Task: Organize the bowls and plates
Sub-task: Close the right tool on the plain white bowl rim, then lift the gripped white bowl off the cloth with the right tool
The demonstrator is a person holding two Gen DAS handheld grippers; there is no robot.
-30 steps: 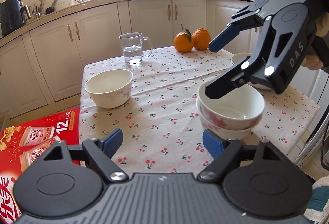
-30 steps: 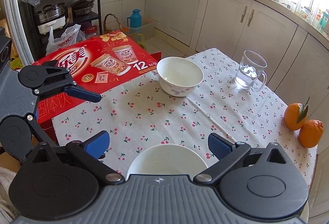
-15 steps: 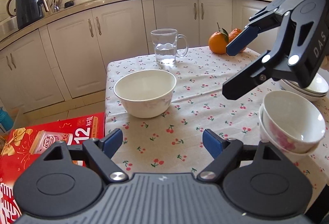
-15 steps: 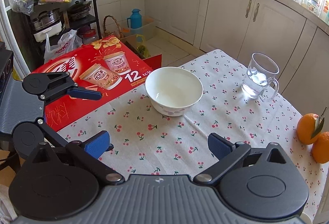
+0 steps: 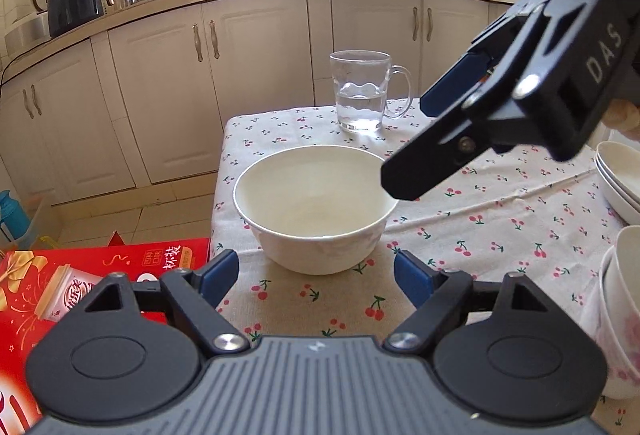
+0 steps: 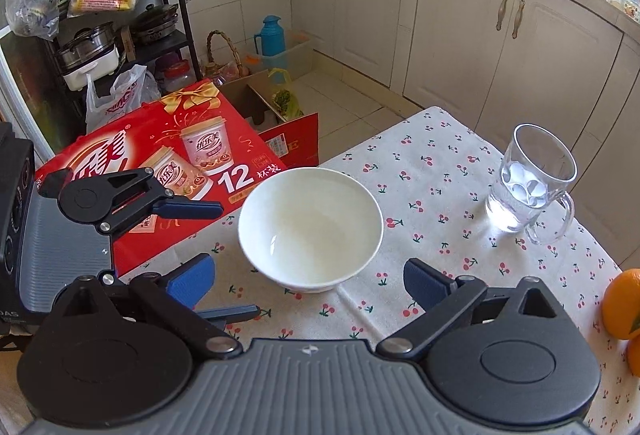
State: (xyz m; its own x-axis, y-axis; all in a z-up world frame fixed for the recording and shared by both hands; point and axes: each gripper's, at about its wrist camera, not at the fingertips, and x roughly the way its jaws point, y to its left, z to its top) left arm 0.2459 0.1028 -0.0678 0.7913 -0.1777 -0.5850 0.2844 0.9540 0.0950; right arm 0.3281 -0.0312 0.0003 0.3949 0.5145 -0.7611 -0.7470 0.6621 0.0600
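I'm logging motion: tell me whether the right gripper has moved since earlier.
Yes. The right gripper moved away from the oranges toward the white bowl.

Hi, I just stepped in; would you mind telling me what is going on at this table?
A person is tidying bowls and plates with a handheld tool in each hand. Both tools are open and hold nothing. The left tool and right tool are both pointed at the lone white bowl near the table's corner, with neither touching it. Stacked bowls and stacked plates sit at the right edge of the left wrist view. A glass mug of water stands behind the bowl.
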